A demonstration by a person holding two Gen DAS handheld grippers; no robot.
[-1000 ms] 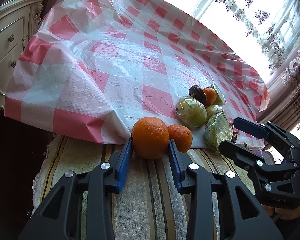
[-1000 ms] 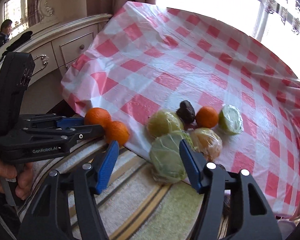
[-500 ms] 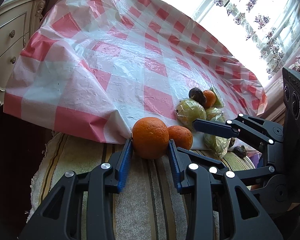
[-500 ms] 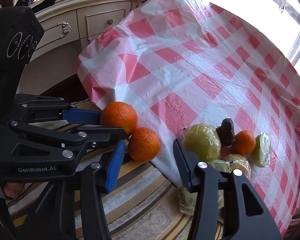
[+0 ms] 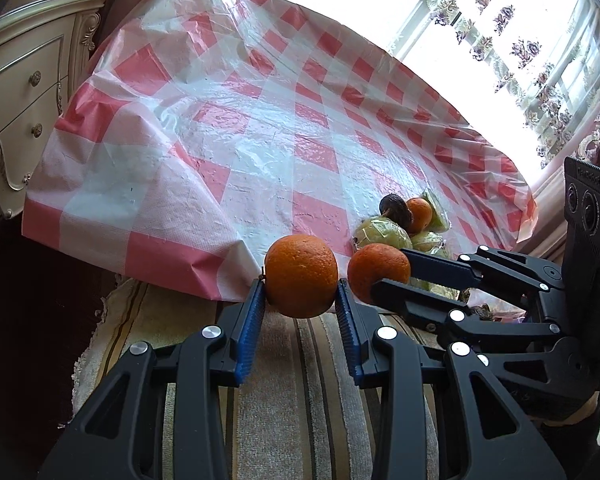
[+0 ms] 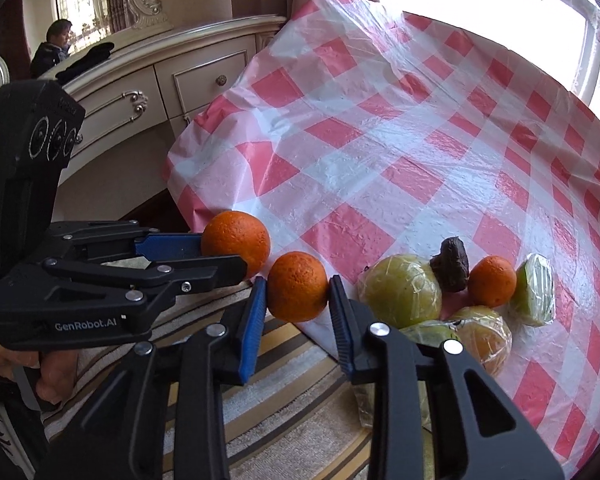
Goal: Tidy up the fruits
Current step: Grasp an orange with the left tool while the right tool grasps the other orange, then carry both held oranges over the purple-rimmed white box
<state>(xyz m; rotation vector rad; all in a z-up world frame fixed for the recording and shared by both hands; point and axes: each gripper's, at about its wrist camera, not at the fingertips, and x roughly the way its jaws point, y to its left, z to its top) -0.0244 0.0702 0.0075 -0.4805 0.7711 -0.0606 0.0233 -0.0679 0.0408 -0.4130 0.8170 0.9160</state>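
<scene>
My left gripper (image 5: 301, 292) is shut on a large orange (image 5: 301, 275), held just above the striped towel (image 5: 272, 400). My right gripper (image 6: 298, 296) is shut on a smaller orange (image 6: 298, 286) right beside it; this orange also shows in the left wrist view (image 5: 374, 270). The large orange shows in the right wrist view (image 6: 236, 240). Further right lie wrapped green fruits (image 6: 400, 290), a dark brown fruit (image 6: 452, 264), a small orange (image 6: 492, 282), a wrapped green wedge (image 6: 534, 290) and a wrapped yellow fruit (image 6: 482, 332).
A red-and-white checked plastic sheet (image 5: 260, 128) covers the surface beyond the towel. A cream dresser with drawers (image 6: 160, 80) stands to the left. A bright window (image 5: 480, 20) lies behind. A person (image 6: 54, 46) shows in the far background.
My right gripper moved left from the wrapped green fruit to the smaller orange and closed on it. My left gripper kept its hold on the large orange and lifted it slightly.
</scene>
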